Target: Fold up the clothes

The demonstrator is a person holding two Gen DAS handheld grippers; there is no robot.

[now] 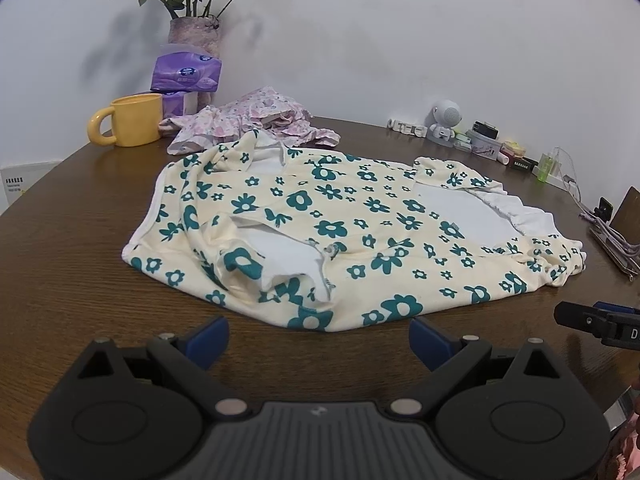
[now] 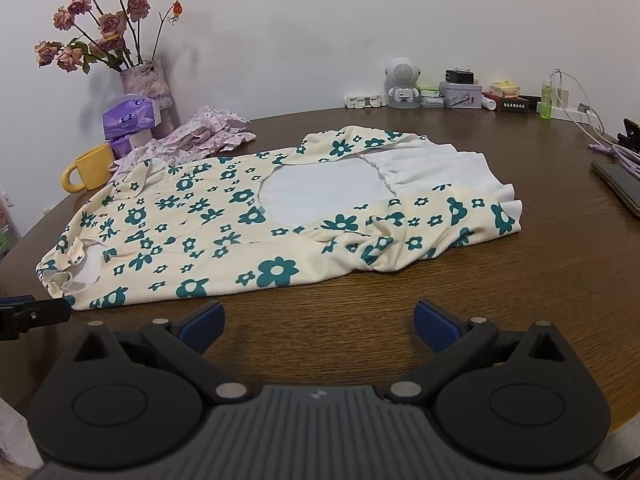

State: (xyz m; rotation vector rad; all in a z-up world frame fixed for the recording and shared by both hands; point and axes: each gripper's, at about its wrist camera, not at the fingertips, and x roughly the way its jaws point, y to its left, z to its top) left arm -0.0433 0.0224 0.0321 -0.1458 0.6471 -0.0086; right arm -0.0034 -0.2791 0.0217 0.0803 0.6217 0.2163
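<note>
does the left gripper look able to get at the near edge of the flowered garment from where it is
Probably yes. The left gripper sits with jaws open just short of the flowered garment, its near hem facing it across bare table. Nothing lies between them; the mug stands far behind.

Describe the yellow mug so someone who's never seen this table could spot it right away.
Start at the vase of dried roses against the wall at the far left of the brown table. Just in front of it sit purple tissue packs, and the yellow mug stands beside them, near the pink floral garment. It is the only plain yellow thing there, with a thick loop handle pointing left.
</note>
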